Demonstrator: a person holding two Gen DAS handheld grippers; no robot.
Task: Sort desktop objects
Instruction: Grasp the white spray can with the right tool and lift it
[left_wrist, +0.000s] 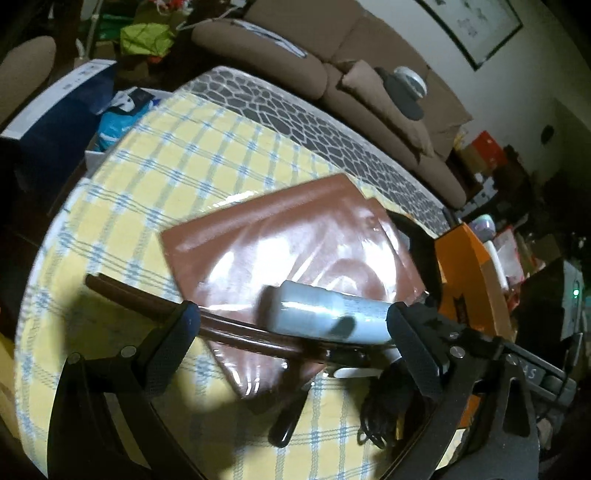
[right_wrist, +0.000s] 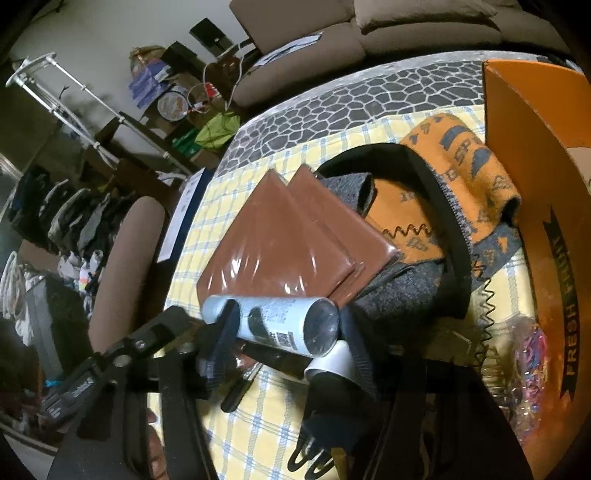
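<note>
A small pale blue bottle (left_wrist: 325, 314) with a dark cap end (right_wrist: 321, 328) lies on a stack of brown glossy packets (left_wrist: 295, 236) (right_wrist: 269, 240). My left gripper (left_wrist: 291, 314) is wide open above it. Its left finger (left_wrist: 181, 328) lies over a pair of dark brown chopsticks (left_wrist: 129, 295). Its right finger (left_wrist: 410, 343) is at the bottle's end. In the right wrist view my right gripper (right_wrist: 288, 314) is partly open. The bottle lies lengthwise across its gap, and its pads do not clamp the bottle. The left gripper's body (right_wrist: 122, 354) shows beside it.
A yellow checked cloth (left_wrist: 166, 177) covers the table. An orange cardboard box (right_wrist: 535, 184) stands at the right. Beside it are an orange patterned cloth (right_wrist: 461, 158), a black zipped pouch (right_wrist: 443, 221) and a bag of coloured bands (right_wrist: 532, 354). A black cable (left_wrist: 376, 417) and a white plug (right_wrist: 332, 362) lie near the fingers.
</note>
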